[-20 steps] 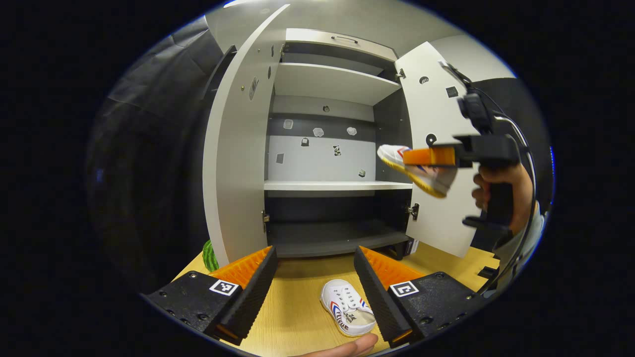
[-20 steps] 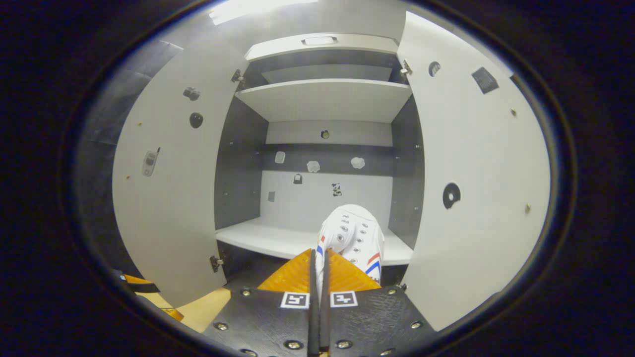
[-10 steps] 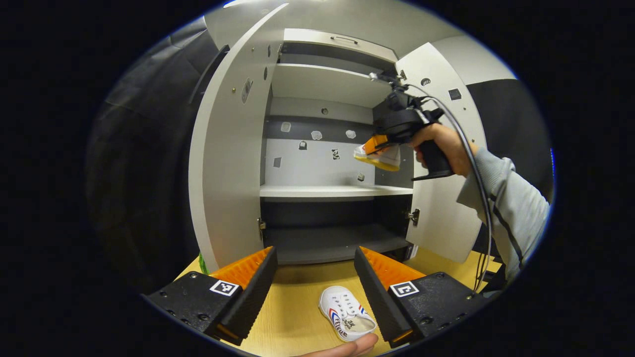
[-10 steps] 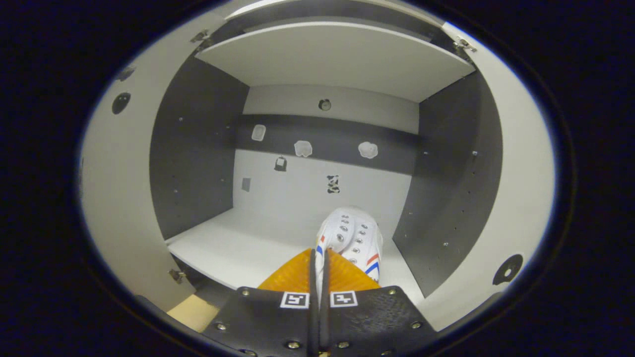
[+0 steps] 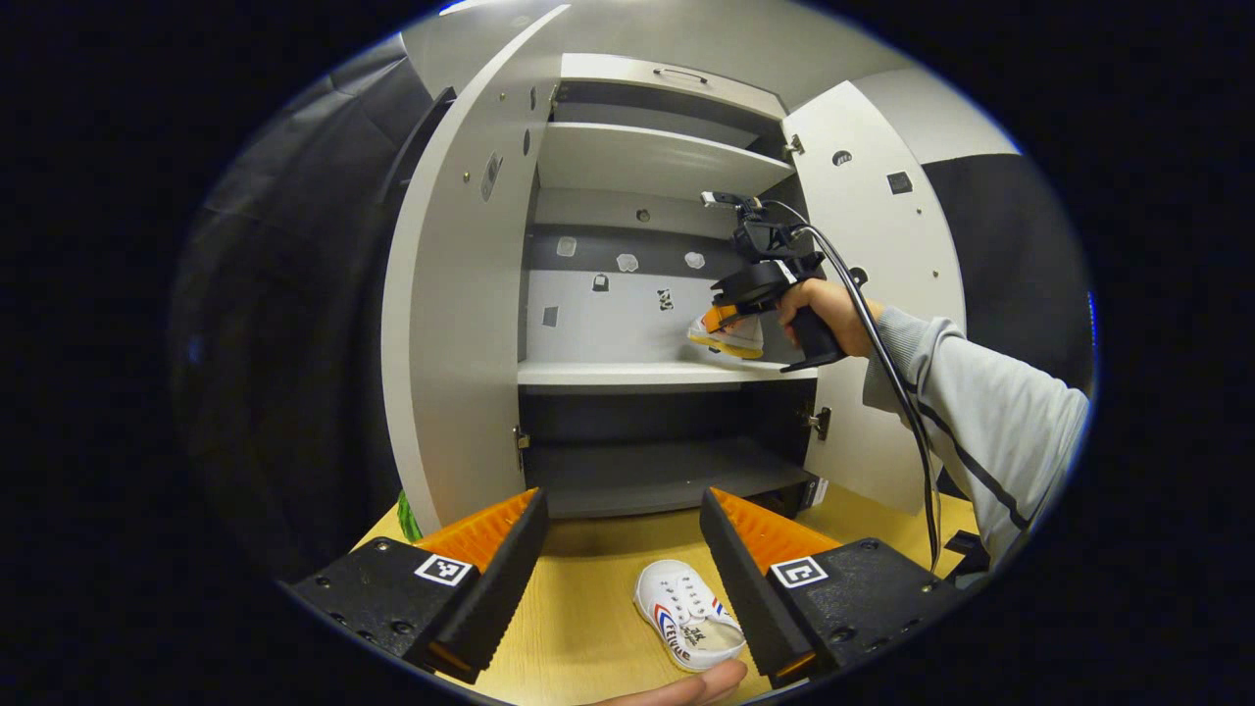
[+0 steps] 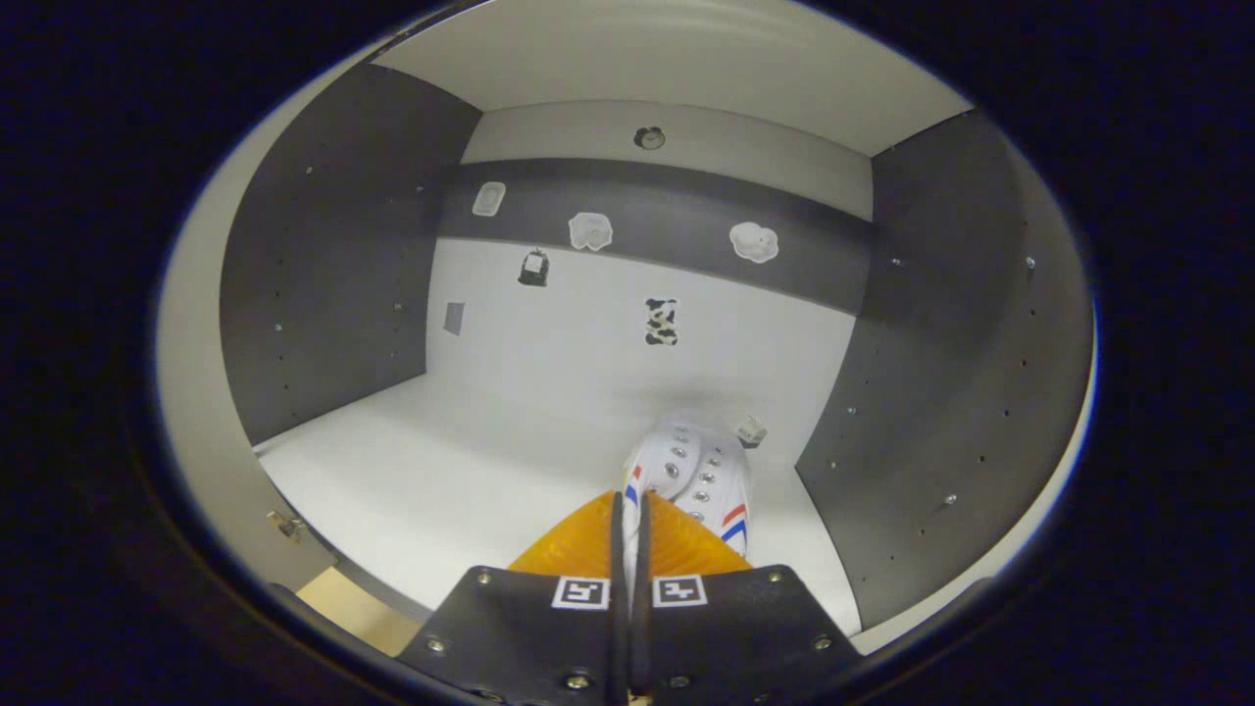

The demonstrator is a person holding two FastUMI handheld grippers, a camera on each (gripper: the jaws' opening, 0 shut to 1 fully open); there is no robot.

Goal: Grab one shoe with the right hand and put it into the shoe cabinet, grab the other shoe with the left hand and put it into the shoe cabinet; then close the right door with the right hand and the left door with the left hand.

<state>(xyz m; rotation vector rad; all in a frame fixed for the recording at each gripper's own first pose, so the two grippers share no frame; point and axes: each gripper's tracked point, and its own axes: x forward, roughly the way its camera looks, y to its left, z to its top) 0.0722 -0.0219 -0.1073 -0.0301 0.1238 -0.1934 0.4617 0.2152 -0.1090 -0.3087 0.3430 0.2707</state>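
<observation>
Shoe cabinet (image 5: 471,294) standing open at the far side of the wooden table (image 5: 578,598), both doors swung wide: left door (image 5: 461,324) and right door (image 5: 863,294) in the left gripper view. White middle shelf (image 5: 637,373) across the centre, dark lower shelf (image 5: 647,471) beneath, another pale shelf above.

First shoe (image 6: 698,471), white with red and blue stripes and metal eyelets, pinched at its rear edge by the right gripper (image 6: 629,534), fingers clenched tight on it with hardly a gap between them. Held toe-forward inside the middle compartment, toward the right side, above the white shelf (image 6: 441,480); whether the sole touches the shelf cannot be told. Seen from the left gripper view as a small white shoe (image 5: 727,333) with a yellowish sole, just over the right end of the shelf, carried by the right gripper (image 5: 726,319) in a person's hand (image 5: 828,309), grey sleeve (image 5: 980,412) trailing out to the right with a black cable. Small stickers (image 6: 662,322) scattered on the cabinet's back wall.

Second shoe (image 5: 689,628) lying on the table near the camera, opening up, just beside the inner face of the right-hand finger of the left gripper (image 5: 623,549). Left gripper released, fingers spread wide, nothing between them but table. Sliver of something green and striped (image 5: 407,515) near the foot of the left door.
</observation>
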